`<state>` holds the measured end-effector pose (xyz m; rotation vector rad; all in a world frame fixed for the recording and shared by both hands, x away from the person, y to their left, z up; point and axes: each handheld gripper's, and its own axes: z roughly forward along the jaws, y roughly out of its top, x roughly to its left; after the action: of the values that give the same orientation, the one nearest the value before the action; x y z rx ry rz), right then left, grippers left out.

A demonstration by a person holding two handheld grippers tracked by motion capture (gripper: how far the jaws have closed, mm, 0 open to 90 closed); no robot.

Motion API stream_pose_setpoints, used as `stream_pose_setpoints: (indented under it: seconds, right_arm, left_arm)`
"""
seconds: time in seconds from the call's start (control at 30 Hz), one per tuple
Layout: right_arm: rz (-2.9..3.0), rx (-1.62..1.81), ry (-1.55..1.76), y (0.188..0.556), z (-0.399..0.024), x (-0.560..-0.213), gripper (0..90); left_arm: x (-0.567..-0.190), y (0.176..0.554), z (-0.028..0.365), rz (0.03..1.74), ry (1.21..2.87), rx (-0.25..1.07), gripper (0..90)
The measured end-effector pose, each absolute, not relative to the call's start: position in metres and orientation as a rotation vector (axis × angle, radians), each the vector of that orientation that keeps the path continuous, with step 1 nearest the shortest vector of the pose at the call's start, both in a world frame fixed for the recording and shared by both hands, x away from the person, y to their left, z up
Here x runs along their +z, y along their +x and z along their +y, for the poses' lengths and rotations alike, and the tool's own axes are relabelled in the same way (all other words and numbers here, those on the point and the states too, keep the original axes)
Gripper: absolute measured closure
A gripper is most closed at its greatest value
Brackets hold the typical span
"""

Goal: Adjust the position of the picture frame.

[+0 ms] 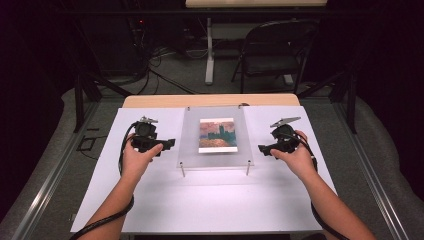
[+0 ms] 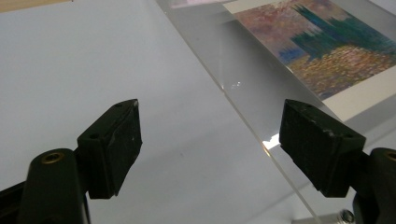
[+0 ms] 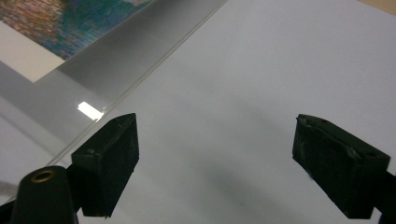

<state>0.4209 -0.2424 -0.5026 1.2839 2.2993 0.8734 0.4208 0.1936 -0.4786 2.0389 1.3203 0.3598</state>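
Acrylic frame (image 1: 216, 150) enclosing painted print (image 1: 217, 135)

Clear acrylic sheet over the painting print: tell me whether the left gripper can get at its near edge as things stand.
Probably yes. The left gripper has its jaws open, aimed at the clear acrylic sheet's left edge, with bare white table between them. The sheet sits raised on metal standoffs, so one of the jaws could likely slip under the edge.

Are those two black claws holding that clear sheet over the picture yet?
No. The left gripper and right gripper are open beside the clear sheet, holding nothing.
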Motion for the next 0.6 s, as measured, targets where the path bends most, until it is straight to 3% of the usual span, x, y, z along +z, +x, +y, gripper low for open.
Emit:
stream_pose_setpoints:
  seconds: [0.2, 0.43, 0.6]
  right_arm:
    - [2.286, 0.908, 1.352, 0.437, -0.242, -0.503, 13.2]
    - [2.267, 0.957, 1.367, 0.451, -0.233, -0.498, 4.2]
    - [2.254, 0.979, 1.353, 0.459, -0.223, -0.494, 4.3]
  left_arm:
    - [-0.483, 0.436, 0.188, 1.36, 2.034, 0.349, 20.2]
    - [-0.485, 0.45, 0.18, 1.407, 2.031, 0.327, 20.2]
    - [-0.483, 0.457, 0.175, 1.425, 2.017, 0.311, 21.0]
